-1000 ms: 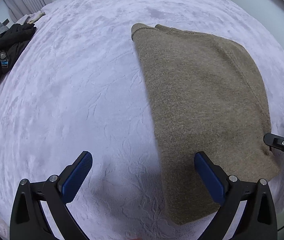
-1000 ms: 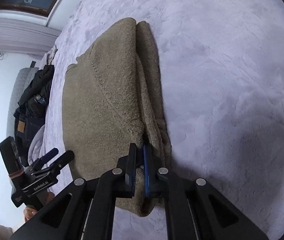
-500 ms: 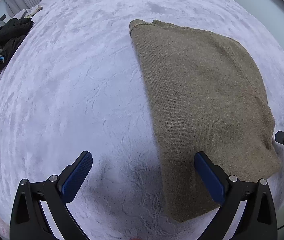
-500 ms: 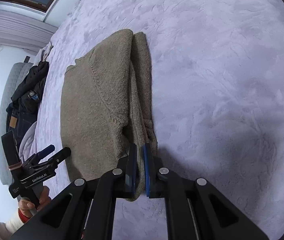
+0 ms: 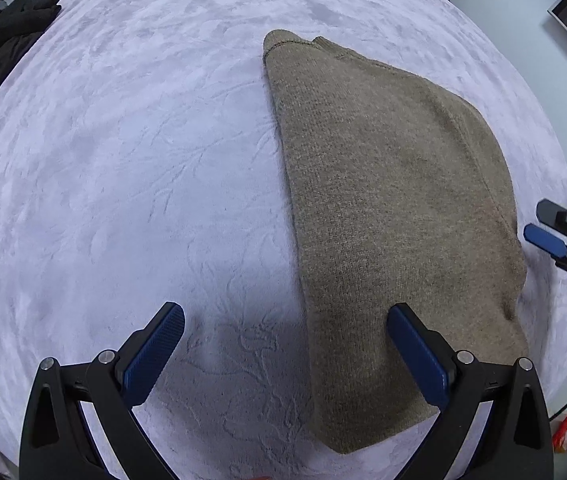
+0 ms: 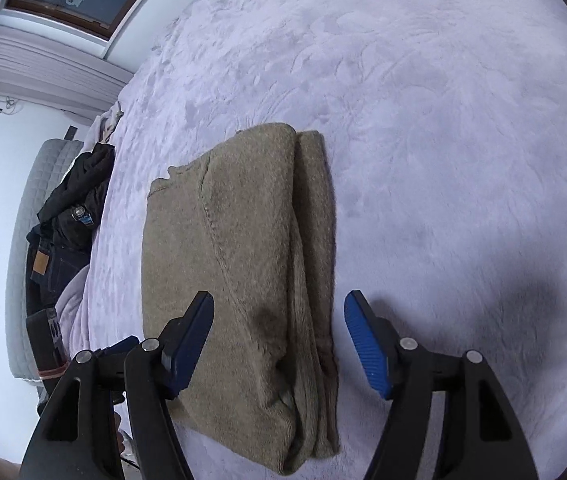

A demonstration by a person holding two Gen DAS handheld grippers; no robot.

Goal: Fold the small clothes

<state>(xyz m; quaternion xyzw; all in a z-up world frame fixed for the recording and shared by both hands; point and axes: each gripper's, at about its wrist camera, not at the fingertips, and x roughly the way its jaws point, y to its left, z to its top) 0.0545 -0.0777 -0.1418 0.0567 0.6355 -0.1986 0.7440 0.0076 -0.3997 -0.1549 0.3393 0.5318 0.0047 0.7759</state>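
the brown sweater [image 6: 239, 264] is lying folded lengthwise on the lavender bedspread [image 5: 123, 160], so a fold looks just finished. both the left gripper [image 5: 283, 356] and the right gripper [image 6: 279, 344] are hovering with jaws apart, holding nothing. the next move is probably calling for pinching the near end and folding it toward the far end.

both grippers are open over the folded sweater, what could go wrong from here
1. The folded sweater shows stacked loose layers along its right edge; a pinch by the right gripper there might catch only some layers and pull the fold apart.
2. The left gripper straddles the sweater's left edge, one finger over knit and one over the blanket. Closing here could grab the plush cover too and drag both.
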